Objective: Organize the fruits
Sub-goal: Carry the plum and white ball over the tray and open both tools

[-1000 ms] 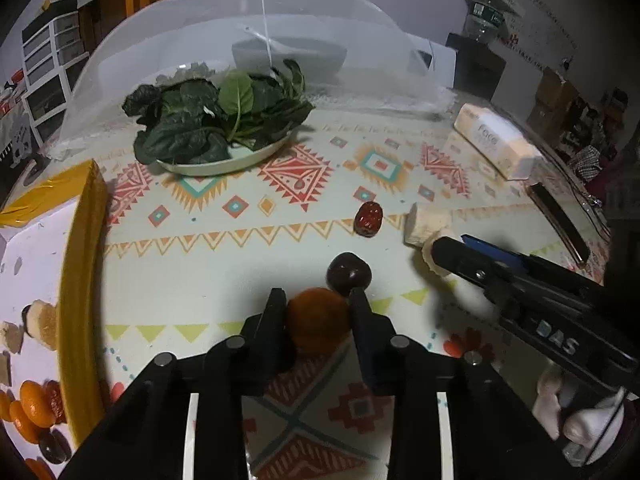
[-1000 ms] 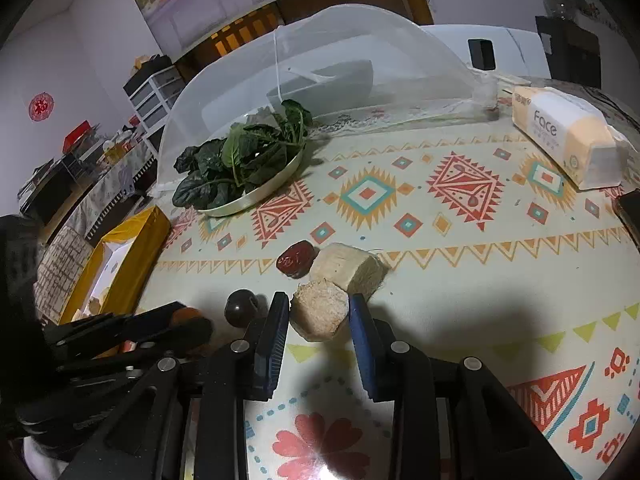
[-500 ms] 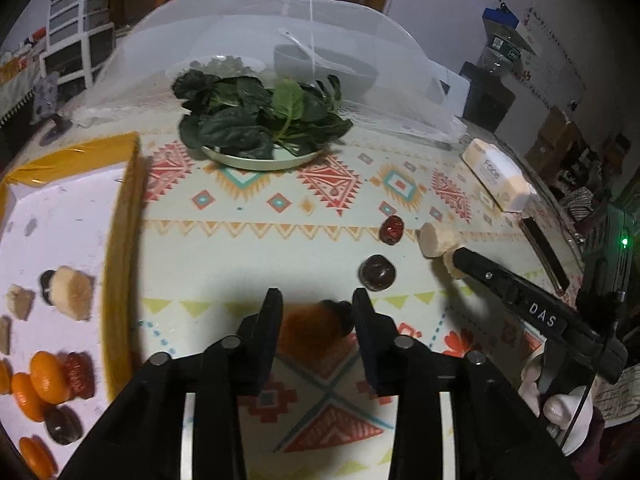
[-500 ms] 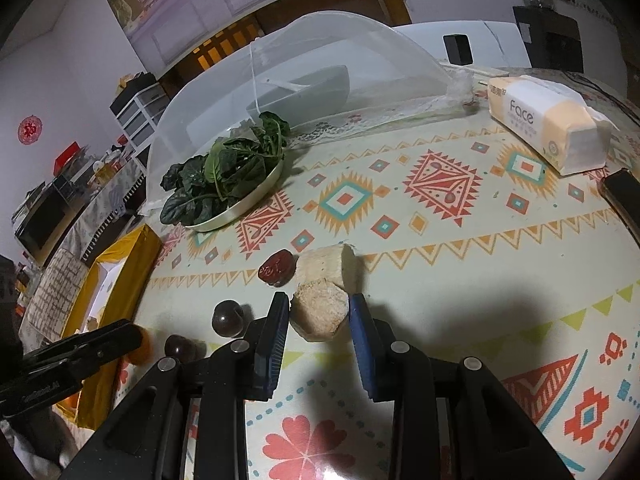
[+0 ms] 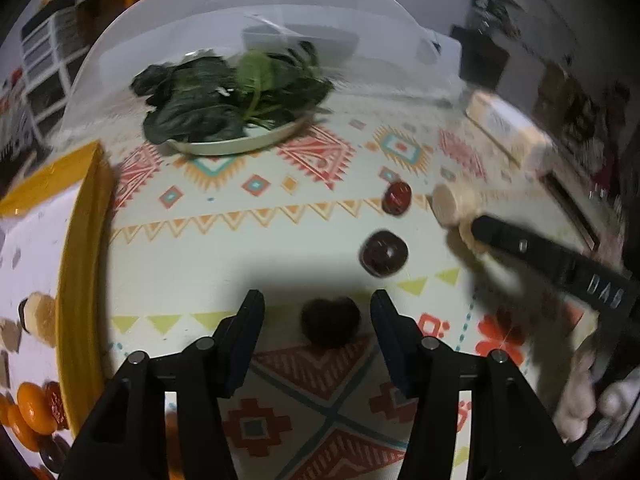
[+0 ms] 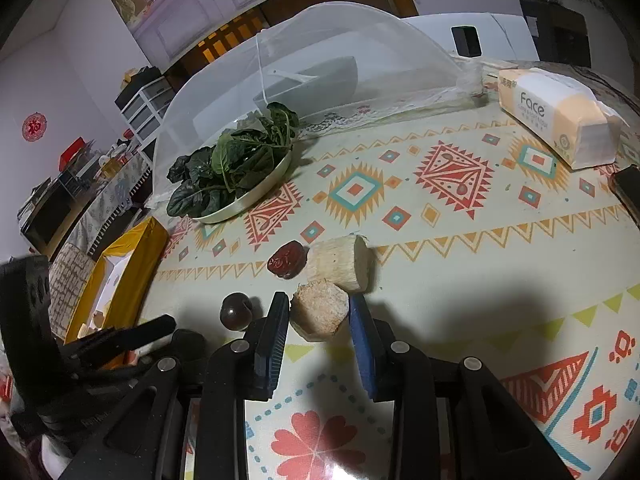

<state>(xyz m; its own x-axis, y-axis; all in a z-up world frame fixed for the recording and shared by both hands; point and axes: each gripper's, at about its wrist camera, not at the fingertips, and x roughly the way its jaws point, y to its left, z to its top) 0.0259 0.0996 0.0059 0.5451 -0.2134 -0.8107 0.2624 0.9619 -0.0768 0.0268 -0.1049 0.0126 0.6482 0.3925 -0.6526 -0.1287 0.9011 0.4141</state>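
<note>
left gripper (image 5: 316, 312): spread wide, empty, over a blurred dark fruit (image 5: 330, 326), maybe a plum, on the tablecloth (image 5: 224, 248) | right gripper (image 6: 319, 320): clamped on a tan sugarcane chunk (image 6: 319, 315) | yellow-rimmed tray (image 5: 78, 280): left

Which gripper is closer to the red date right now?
Right. The right gripper sits just short of the red date, clamped on a tan chunk beside it. The left gripper is open, farther back around a dark fruit.
</note>
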